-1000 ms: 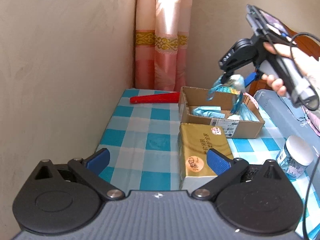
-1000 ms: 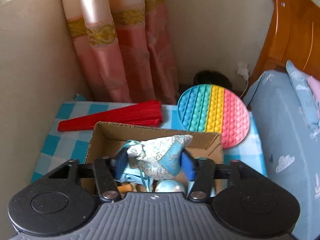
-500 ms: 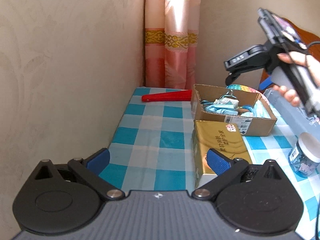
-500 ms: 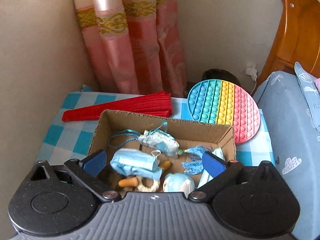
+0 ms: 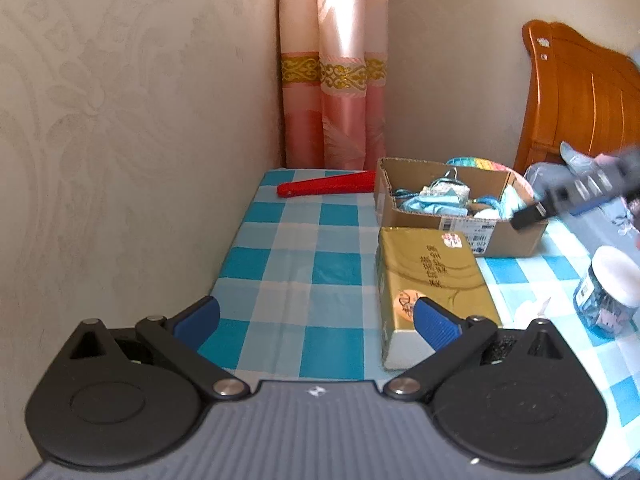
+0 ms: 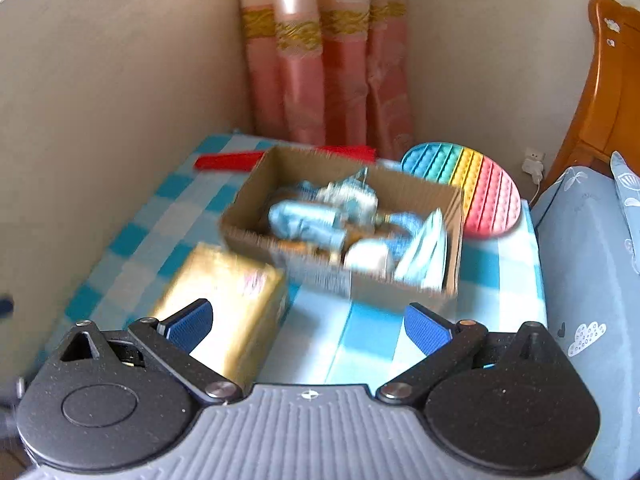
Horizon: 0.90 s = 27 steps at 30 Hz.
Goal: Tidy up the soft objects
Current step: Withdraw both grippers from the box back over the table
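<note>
The right tool (image 6: 308, 326) gapes wide with nothing between its pads, hanging over the checked counter (image 6: 372, 340) just short of the box (image 6: 404, 292). The soft things (image 6: 320, 216) lie inside that box, ahead of it. The left tool (image 5: 316, 316) is also spread wide and bare, the gold pack (image 5: 432, 276) by its right pad.

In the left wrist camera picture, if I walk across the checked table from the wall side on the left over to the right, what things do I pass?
Red fan → gold box → jar with the white lid.
</note>
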Available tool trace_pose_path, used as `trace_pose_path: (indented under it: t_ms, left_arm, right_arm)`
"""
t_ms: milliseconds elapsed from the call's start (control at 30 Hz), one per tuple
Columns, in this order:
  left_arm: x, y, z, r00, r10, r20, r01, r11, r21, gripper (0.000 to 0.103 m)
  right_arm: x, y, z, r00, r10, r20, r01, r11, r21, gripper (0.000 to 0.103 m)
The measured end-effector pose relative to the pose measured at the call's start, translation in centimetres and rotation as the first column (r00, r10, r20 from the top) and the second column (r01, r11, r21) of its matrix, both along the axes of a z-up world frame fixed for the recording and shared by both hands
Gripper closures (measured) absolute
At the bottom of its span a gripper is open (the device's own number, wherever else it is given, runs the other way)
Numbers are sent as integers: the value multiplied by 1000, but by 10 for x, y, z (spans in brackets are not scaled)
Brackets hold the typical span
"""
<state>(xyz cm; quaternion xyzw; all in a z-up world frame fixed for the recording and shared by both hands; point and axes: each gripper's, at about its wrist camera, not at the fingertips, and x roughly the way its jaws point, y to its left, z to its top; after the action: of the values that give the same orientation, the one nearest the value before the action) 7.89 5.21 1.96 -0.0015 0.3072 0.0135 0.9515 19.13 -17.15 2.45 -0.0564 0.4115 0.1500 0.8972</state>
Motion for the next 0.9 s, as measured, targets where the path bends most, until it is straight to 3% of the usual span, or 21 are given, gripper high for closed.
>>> trace_pose_path:
  t_ms: [100, 233, 367, 500, 700, 900]
  left_arm:
    - [-2, -4, -2, 1000, 1, -11, 0, 1000, 25, 1]
    - [-5, -7, -5, 1000, -6, -31, 7, 1000, 30, 1]
    - [-7, -11, -5, 999, -31, -32, 32, 999, 29, 1]
    - [-7, -17, -6, 998, -57, -38, 58, 998, 32, 1]
    - [-5, -24, -14, 995, -79, -66, 81, 996, 34, 1]
    - [-4, -28, -17, 993, -89, -81, 92, 995, 37, 1]
  right_arm:
    - [-27, -3, -14, 998, 60, 20, -59, 998, -16, 0]
    - [-53, -6, -41, 992, 122, -32, -122, 993, 0, 0]
    - [-66, -6, -69, 988, 133, -85, -133, 991, -2, 0]
    - [-73, -1, -90, 986, 153, -71, -158, 986, -56, 0]
    - [-70, 0, -107, 986, 133, -95, -137, 990, -30, 0]
    - [-64, -2, -110, 994, 93, -60, -93, 996, 1, 0]
